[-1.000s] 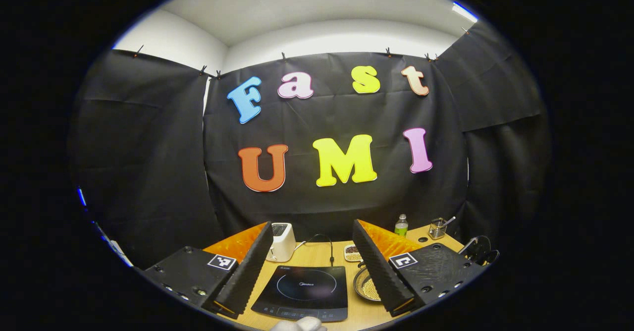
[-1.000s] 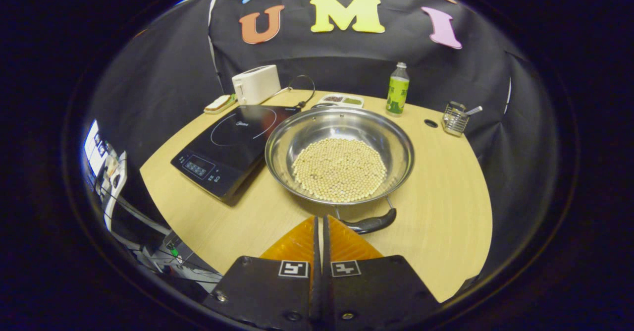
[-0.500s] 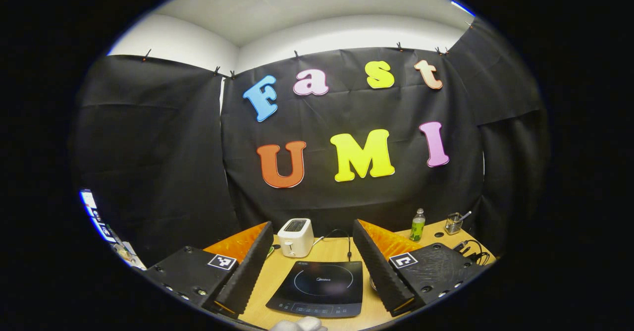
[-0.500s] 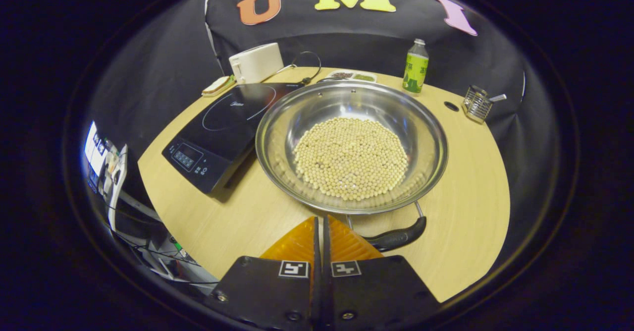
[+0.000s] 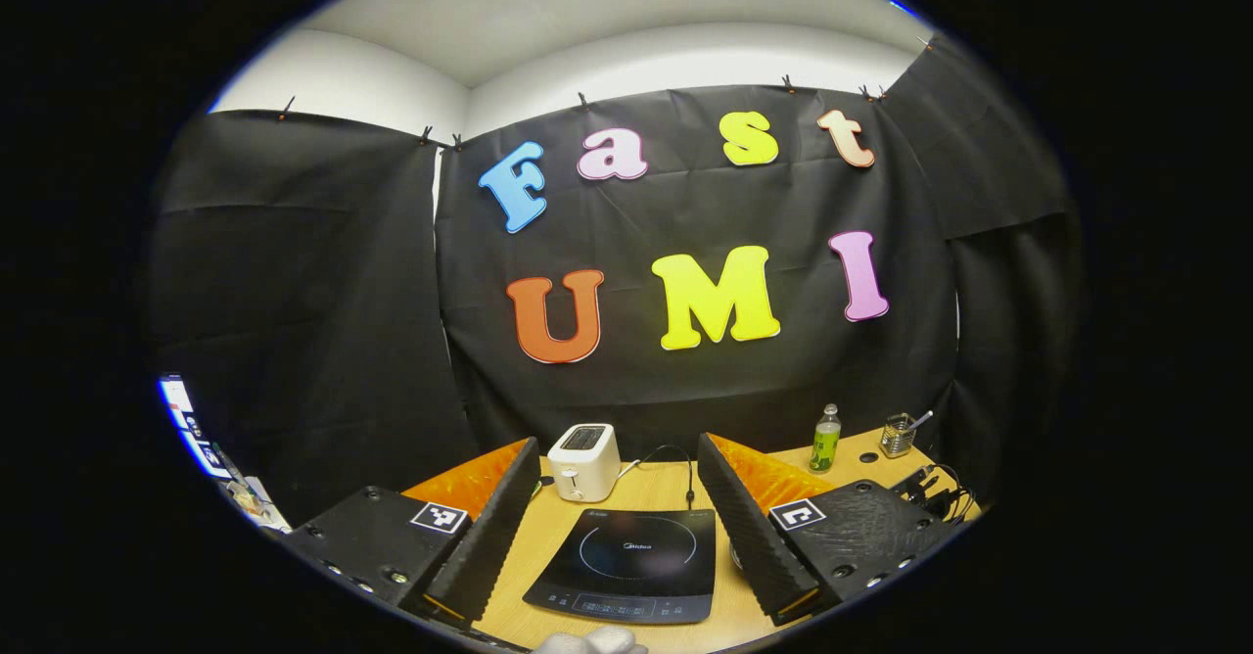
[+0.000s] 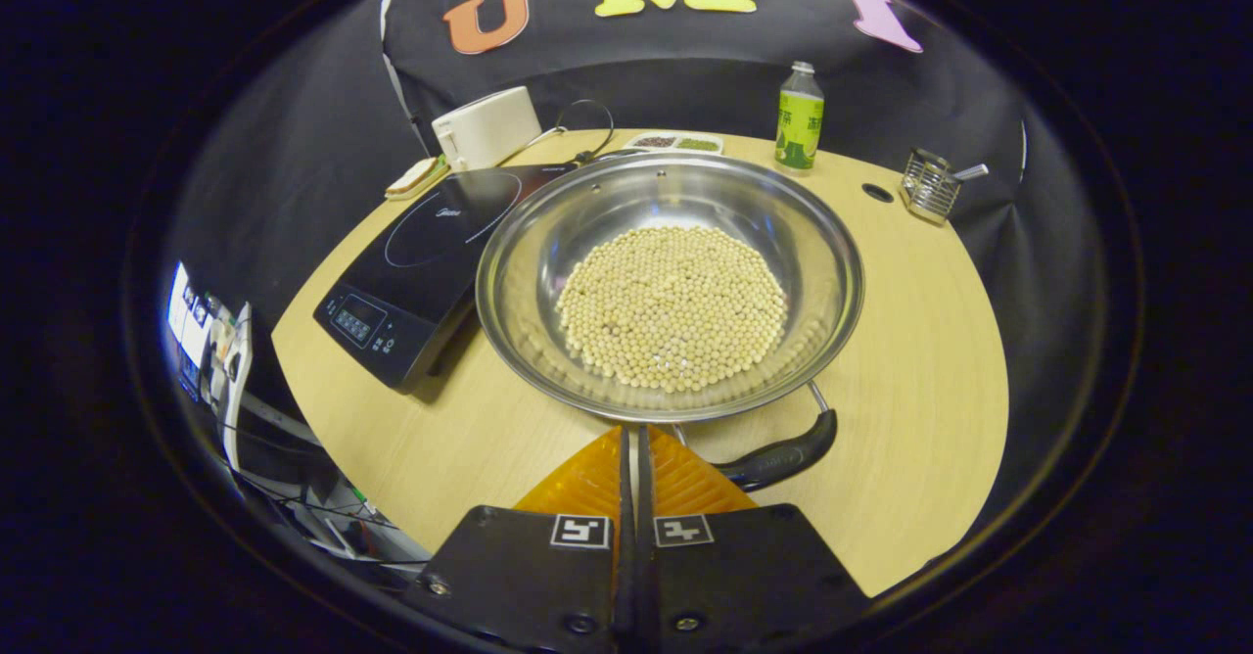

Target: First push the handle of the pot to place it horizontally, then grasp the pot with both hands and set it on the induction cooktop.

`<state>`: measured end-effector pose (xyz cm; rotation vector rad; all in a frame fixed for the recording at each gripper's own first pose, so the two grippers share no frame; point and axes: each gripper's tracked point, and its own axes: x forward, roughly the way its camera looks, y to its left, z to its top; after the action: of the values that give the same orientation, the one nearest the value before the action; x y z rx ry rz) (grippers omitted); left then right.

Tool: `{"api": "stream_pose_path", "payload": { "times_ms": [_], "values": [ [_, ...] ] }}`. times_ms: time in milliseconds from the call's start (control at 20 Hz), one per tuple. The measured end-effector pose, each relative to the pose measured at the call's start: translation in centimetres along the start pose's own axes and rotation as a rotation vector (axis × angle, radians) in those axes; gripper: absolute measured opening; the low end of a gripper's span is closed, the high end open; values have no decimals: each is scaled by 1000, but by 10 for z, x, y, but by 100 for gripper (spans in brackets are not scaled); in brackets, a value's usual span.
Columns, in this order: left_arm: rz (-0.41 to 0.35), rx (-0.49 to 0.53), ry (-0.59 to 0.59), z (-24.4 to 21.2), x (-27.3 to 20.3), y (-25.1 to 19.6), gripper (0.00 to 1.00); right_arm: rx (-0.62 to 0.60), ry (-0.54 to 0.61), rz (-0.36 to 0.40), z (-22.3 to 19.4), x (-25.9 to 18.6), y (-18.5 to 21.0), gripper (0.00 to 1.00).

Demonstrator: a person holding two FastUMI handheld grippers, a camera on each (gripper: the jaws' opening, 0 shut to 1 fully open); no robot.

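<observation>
The right gripper hung low at the near edge of the table, its jaws pressed together with nothing between them, tips just short of the pot's handle. That handle, a dark grip on two wire arms, lay on the near right of the pot and was slanted rather than level. The step in hand was judged to be the first one: the push on the handle, not yet made. The next move would call for the closed tips to meet the handle's side and sweep it round until it lay horizontal, gently enough not to slide the pot.

The pot, a wide steel pan, stood on the table just right of the induction cooktop, its rim close to the cooktop's edge. It held a flat layer of pale round beans.

The left gripper was held higher, jaws wide apart and empty, looking over the cooktop.

Farther back stood a white toaster, a small divided dish with dark and green contents, a green-labelled bottle and a wire holder with a utensil.
</observation>
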<state>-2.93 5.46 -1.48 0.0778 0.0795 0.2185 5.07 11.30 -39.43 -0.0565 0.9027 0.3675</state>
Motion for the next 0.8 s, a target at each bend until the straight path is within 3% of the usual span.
{"api": "stream_pose_path", "payload": {
  "times_ms": [800],
  "values": [
    [23,-7,7,-1,4,-16,96,22,-2,-46,3,-9,-55,1]
  ]
}}
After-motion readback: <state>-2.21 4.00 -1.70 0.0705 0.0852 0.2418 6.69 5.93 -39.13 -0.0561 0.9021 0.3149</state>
